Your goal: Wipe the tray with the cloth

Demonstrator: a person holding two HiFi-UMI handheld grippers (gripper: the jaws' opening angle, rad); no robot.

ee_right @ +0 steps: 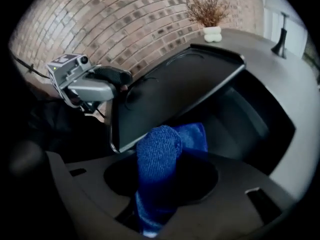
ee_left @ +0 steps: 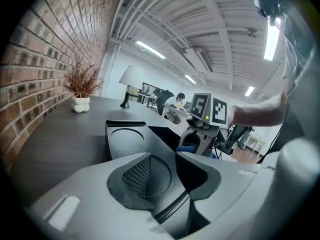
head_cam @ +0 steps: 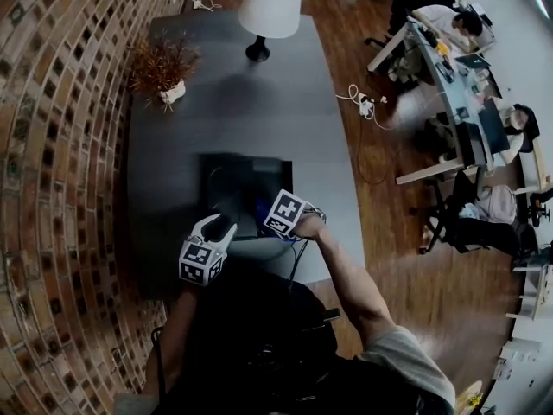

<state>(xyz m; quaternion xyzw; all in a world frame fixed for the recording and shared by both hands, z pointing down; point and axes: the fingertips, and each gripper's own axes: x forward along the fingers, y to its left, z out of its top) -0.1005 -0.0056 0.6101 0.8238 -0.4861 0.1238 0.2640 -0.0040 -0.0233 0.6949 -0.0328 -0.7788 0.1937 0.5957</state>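
A dark table [head_cam: 251, 102] runs along the brick wall [head_cam: 60, 102], and the black tray [head_cam: 242, 184] lies near its front edge. We judge the wiping barely begun: the blue cloth [ee_right: 157, 154] is at the tray's near right edge, with most of the surface left. Our right gripper [head_cam: 275, 223] pinches the cloth. Our left gripper [head_cam: 218, 227], clenched on nothing, hovers by the near left corner.

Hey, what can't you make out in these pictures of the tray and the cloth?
Right gripper view: the cloth, clamped in the right gripper, covers any contact with the tray.
Head view: that gripper's marker cube hides nearly all the cloth.
Left gripper view: the shut left gripper blocks the tray's near rim.
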